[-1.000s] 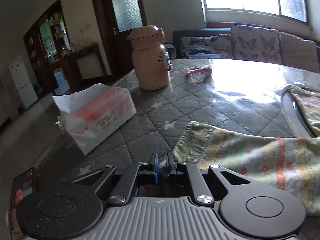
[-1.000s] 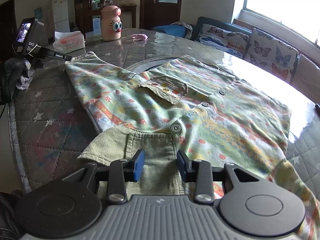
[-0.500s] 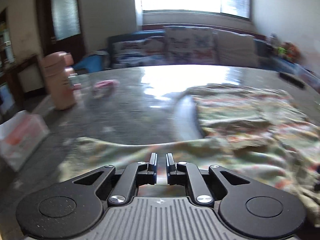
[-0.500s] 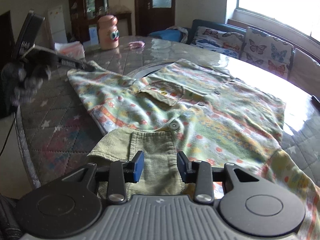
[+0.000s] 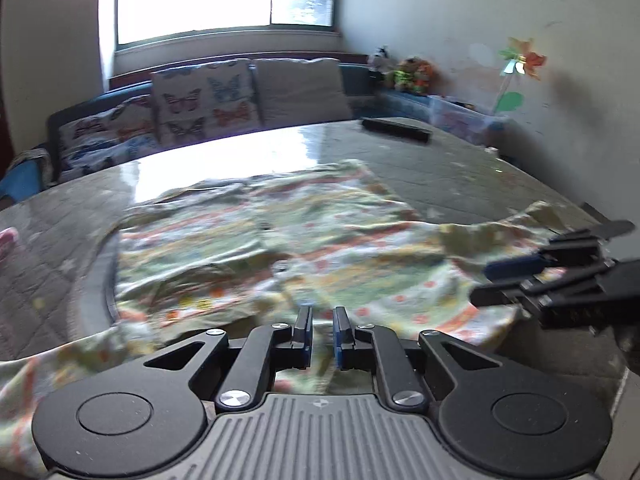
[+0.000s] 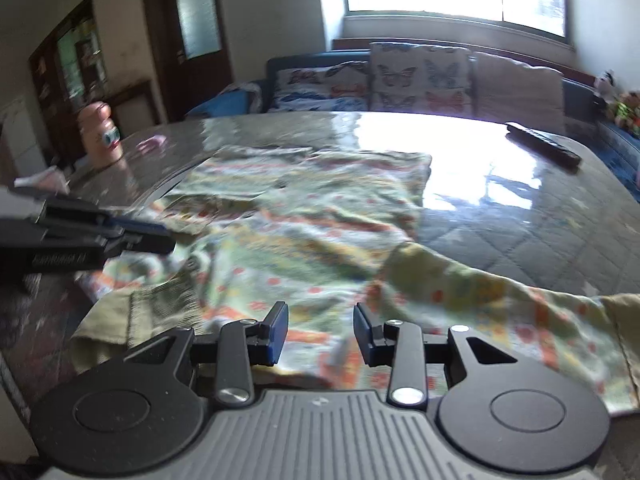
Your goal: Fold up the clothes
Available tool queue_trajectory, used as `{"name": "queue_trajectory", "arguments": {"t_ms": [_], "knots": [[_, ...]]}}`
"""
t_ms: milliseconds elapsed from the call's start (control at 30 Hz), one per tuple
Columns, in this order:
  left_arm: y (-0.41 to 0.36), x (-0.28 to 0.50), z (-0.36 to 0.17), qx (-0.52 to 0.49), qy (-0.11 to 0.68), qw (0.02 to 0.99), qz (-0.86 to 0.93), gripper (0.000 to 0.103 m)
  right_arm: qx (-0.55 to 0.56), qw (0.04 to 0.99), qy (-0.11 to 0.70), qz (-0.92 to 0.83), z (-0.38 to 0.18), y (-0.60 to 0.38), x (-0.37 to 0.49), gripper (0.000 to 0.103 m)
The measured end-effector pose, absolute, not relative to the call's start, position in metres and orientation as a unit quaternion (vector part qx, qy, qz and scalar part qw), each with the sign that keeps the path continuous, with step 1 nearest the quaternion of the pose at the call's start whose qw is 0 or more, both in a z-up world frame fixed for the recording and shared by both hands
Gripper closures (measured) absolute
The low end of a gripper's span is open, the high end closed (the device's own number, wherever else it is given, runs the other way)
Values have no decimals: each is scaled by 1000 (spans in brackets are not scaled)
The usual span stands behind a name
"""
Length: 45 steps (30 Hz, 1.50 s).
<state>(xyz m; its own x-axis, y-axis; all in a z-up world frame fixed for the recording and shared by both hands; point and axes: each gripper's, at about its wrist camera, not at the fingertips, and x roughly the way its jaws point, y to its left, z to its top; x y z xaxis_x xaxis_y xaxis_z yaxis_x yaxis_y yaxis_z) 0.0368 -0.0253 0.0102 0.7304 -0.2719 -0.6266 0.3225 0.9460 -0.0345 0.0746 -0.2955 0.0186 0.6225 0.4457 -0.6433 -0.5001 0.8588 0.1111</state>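
A green shirt with a bright print (image 5: 320, 232) lies spread on the quilted table (image 5: 460, 176). My left gripper (image 5: 320, 322) hangs over its near hem, jaws nearly together, pinching a thin fold of the left sleeve; cloth trails away to the lower left. The right wrist view shows that same left gripper (image 6: 160, 236) reaching in from the left above the shirt (image 6: 312, 232). My right gripper (image 6: 320, 322) stands open just above the shirt front, between the olive corduroy collar (image 6: 160, 308) and the right sleeve (image 6: 520, 312). It enters the left wrist view as the right gripper (image 5: 492, 280) at the right edge.
A dark remote (image 6: 544, 146) lies at the table's far right. A pink bottle (image 6: 100, 136) and a tissue pack (image 6: 44, 178) stand at the far left. A sofa with butterfly cushions (image 5: 200, 100) runs behind the table under the window.
My left gripper has swung right from the tissue-pack side to over the shirt body, bringing the sleeve along. My right gripper has shifted right, off the collar, and rolled.
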Motion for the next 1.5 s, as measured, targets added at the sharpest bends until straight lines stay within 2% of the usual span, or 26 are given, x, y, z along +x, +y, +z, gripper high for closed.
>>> {"name": "queue_trajectory", "arguments": {"t_ms": [433,933,1033,1133,1333,1500], "knots": [[-66,33,-10,79,349,902,-243,91,-31,941,333,42,5,-396,124,67],[-71,33,-16,99,353,895,-254,90,-33,944,328,-10,-6,-431,146,68],[-71,33,-14,102,352,895,-254,88,-27,946,323,-13,1,-434,134,68],[-72,31,-10,107,346,897,-253,80,-15,946,323,-17,7,-440,119,67],[-70,28,7,112,322,907,-248,73,13,943,330,-53,1,-460,100,67],[-72,33,13,114,315,912,-237,72,48,939,335,-58,-5,-467,92,67]]}}
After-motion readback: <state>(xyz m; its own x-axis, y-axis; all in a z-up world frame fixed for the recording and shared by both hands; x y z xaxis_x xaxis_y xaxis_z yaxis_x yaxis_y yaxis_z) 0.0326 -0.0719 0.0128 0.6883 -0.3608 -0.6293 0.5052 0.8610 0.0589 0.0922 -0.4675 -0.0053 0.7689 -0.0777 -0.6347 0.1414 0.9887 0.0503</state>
